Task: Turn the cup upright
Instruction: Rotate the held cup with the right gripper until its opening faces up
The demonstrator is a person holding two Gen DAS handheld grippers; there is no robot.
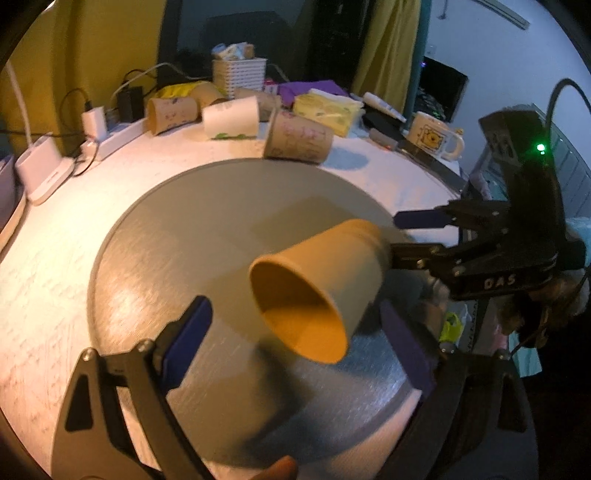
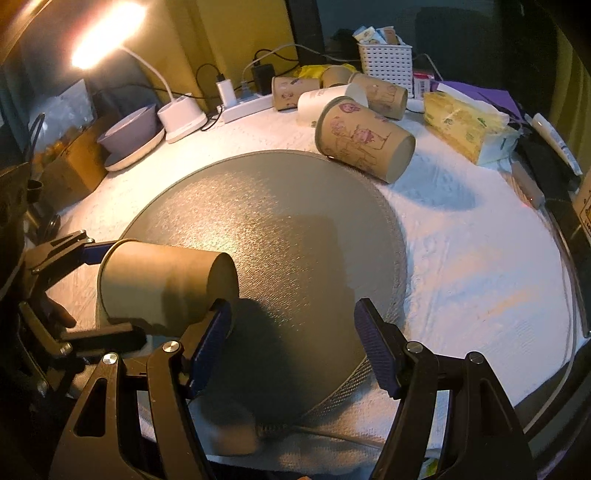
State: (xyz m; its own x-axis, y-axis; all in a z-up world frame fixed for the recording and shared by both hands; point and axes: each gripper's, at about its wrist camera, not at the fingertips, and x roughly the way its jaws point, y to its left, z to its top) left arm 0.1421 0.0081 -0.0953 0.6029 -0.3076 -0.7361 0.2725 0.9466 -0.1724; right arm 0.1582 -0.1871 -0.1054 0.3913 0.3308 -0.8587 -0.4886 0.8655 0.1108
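Broadly, the white-clothed table (image 2: 480,258) fills both views, with a round grey mat (image 2: 295,206) at its middle. My right tongs (image 2: 293,317) stand wide apart over the mat's 6 o'clock edge; their left finger (image 2: 214,339) sits against the base end of the plain brown paper cup (image 2: 159,284). That cup lies on its side at the mat's 8 o'clock edge in the right wrist view, mouth toward 9 o'clock. My left tongs (image 1: 295,314) are spread around the mouth end, with a gap showing at the 9 o'clock finger, and I look straight into the cup's orange-lit inside.

At 2 o'clock in the right view a yellow tissue pack (image 2: 461,125) rests on the cloth. A purple bowl (image 2: 129,127) sits on a plate (image 2: 122,158) at 10 o'clock; I cannot tell what it holds. A printed paper cup (image 2: 364,138) lies on its side at the mat's 1 o'clock rim. Behind it, a white perforated basket (image 2: 386,62) holds small packets (image 2: 376,35).
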